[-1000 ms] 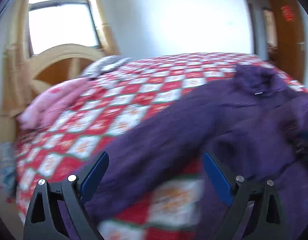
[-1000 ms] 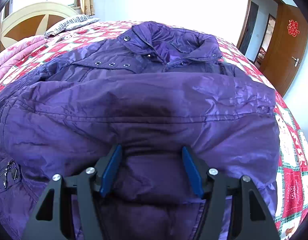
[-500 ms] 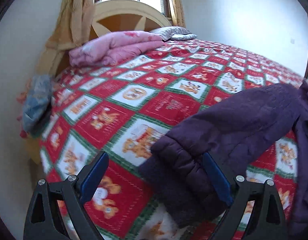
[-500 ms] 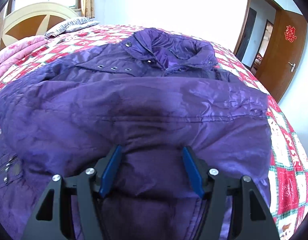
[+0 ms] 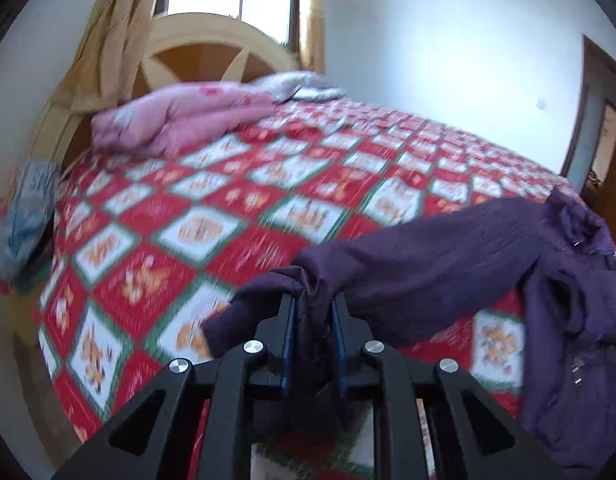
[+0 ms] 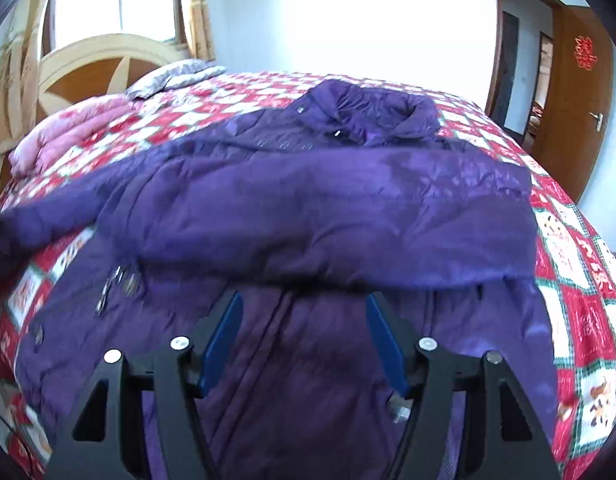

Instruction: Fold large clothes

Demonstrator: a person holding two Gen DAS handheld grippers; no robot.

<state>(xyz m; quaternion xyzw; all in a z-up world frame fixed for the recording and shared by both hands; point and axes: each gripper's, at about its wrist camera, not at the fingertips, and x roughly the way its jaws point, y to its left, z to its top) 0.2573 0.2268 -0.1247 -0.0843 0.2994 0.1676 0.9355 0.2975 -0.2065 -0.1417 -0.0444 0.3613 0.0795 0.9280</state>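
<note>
A purple padded jacket (image 6: 308,208) lies front up on the red and white patterned bedspread (image 5: 188,232), collar at the far side. One sleeve is folded across its chest (image 6: 388,200). The other sleeve (image 5: 428,264) stretches out to the left over the bed. My left gripper (image 5: 312,304) is closing on that sleeve's cuff, with bunched fabric pinched between the blue pads. In the right wrist view, my right gripper (image 6: 304,312) hovers open over the jacket's lower front, just short of the folded sleeve's edge, and nothing is gripped between its fingers.
A folded pink quilt (image 5: 180,116) and a grey pillow (image 5: 304,84) lie at the wooden headboard (image 5: 196,48). A blue bag (image 5: 28,208) hangs at the bed's left side. An open wooden door (image 6: 576,100) stands to the right.
My left gripper went from wide open around the sleeve's cuff to pinching it. The right gripper drew back from the folded sleeve toward the jacket's hem and stayed open.
</note>
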